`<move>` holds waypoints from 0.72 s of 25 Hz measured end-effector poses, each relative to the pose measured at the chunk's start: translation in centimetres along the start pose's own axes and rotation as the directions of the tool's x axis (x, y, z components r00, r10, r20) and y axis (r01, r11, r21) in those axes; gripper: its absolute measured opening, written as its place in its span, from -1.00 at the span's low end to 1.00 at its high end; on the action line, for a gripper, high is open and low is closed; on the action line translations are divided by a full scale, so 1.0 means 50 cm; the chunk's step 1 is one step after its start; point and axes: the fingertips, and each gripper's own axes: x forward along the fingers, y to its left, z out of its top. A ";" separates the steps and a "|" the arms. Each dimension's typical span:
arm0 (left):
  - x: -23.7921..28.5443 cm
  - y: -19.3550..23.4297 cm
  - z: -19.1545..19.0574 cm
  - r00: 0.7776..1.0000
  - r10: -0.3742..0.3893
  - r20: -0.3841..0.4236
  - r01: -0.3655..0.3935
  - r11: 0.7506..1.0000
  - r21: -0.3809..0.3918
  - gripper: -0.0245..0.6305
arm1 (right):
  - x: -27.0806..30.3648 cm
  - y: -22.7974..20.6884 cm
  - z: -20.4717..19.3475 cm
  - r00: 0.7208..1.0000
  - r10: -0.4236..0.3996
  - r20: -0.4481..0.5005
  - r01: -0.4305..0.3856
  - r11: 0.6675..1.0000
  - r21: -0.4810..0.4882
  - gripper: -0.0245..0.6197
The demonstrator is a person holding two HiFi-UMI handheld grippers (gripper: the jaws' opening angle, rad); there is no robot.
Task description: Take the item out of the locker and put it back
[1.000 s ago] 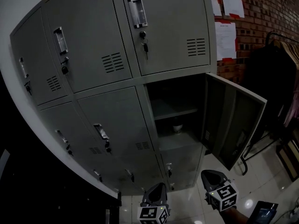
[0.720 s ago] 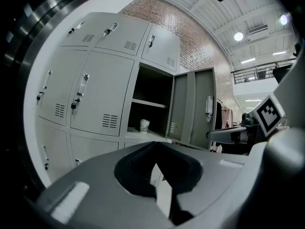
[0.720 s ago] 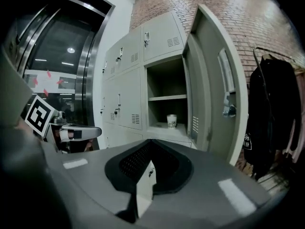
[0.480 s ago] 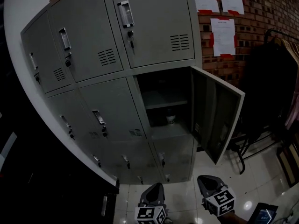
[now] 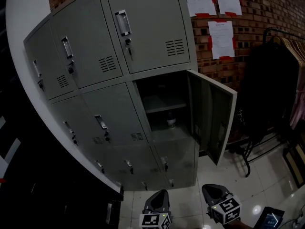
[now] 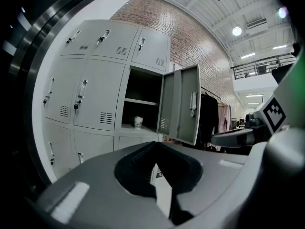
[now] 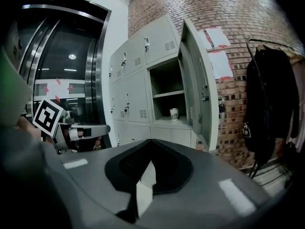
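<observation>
Hovering low over a glossy tiled floor (image 5: 228,175), the left gripper (image 5: 160,195) and the right gripper (image 5: 212,191) are pointing toward a bank of grey lockers (image 5: 109,104), each with its jaws pressed together and gripping nothing (their square-marked cubes (image 5: 228,210) are showing at the bottom edge of the head view). The two tools are hanging side by side, well apart from the cabinet. Beyond them, one compartment in the right-hand column is standing open, its door (image 5: 212,118) hanging out to the right, while the neighbouring doors are sitting closed, a key (image 5: 128,46) dangling from the lock of the one directly above. Inside the open compartment, a small pale cup (image 5: 170,121) is standing upright on the compartment's floor, beneath a single shelf (image 5: 164,104) and toward the back. Farther right, dark garments (image 5: 267,89) are hanging from a rack in front of a red brick wall (image 5: 267,8), where several sheets of paper (image 5: 221,39) are posted above the open door.
</observation>
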 end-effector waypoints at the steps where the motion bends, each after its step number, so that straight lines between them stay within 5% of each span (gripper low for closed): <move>1: -0.002 0.001 0.000 1.000 -0.003 0.003 0.003 1.000 0.003 -0.93 | -0.001 0.004 0.000 1.000 -0.001 0.002 0.001 1.000 -0.001 -0.95; 18: -0.033 0.016 -0.010 0.999 -0.044 0.005 0.044 0.999 0.011 -0.93 | 0.004 0.057 0.002 1.000 -0.012 0.009 0.012 1.000 -0.028 -0.96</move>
